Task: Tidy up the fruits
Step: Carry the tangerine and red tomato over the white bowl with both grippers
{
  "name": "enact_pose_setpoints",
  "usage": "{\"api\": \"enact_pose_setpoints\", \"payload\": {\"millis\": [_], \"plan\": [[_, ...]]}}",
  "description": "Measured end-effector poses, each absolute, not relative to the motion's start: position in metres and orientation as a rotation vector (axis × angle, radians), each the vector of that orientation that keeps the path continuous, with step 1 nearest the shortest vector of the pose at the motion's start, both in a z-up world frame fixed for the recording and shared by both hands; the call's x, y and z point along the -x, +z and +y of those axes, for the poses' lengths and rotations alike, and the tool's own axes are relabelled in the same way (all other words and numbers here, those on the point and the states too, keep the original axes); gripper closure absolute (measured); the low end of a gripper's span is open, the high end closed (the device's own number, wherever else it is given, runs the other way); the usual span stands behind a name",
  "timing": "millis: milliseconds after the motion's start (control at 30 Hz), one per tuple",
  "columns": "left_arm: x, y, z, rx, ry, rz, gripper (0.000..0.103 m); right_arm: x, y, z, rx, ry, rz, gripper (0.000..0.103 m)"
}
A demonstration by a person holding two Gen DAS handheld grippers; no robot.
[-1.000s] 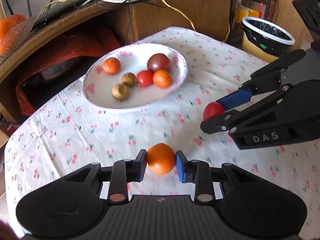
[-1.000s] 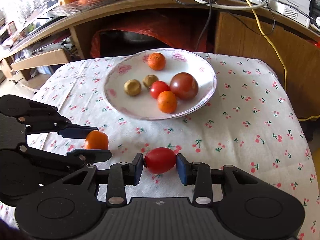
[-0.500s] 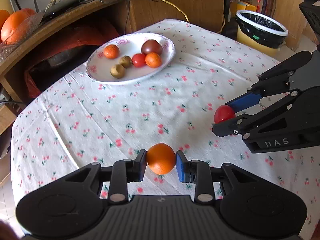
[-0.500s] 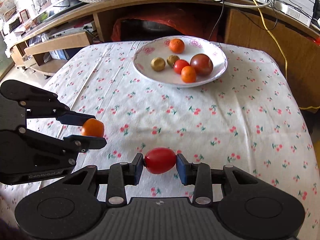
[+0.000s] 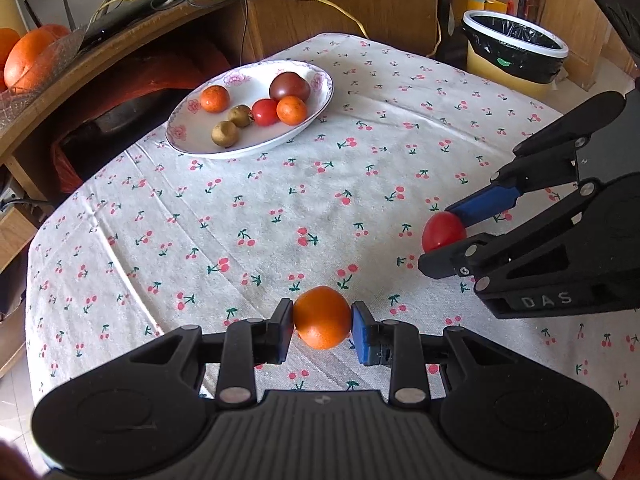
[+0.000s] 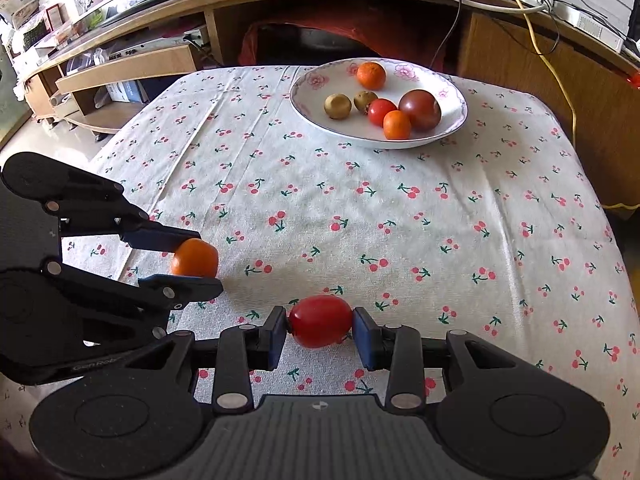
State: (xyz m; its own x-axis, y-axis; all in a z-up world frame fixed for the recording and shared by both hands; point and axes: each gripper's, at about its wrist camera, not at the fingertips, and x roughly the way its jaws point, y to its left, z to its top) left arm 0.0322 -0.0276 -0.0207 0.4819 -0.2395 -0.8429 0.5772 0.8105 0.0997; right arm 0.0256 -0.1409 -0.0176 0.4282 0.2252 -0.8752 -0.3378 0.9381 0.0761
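Plate [image 5: 320, 110] receded, claws pinching round orange [image 5: 322, 317], glossy tomato [image 6: 320, 321]

White cloth [image 5: 280, 200] showing red cherries, green stems. White floral-rimmed plate [image 6: 452, 92] showing pink blooms. Black grippers wearing blue pads [image 5: 362, 334]. Yellow bin [image 5: 508, 76] wearing black liner.

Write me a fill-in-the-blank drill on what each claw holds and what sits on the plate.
1. The left claw is shut on an ____ fruit.
2. The right claw grips a small ____ tomato.
3. The plate holds ____ pieces of fruit.
4. The largest fruit on the plate is the dark ____ one.

Missing words: orange; red; six; purple
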Motion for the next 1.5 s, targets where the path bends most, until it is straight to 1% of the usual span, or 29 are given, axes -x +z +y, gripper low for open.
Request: {"api": "enact_pose_setpoints", "payload": {"millis": [467, 1500], "plan": [[-0.042, -0.008, -0.037, -0.401, -0.489, 0.883, 0.064, -0.027, -0.011, -0.139, 0.106, 0.332, 1.047, 0.072], [-0.084, 0.012, -0.039, -0.398, -0.438, 0.788, 0.064, -0.065, 0.003, -0.143, 0.077, 0.293, 0.967, 0.071]]}}
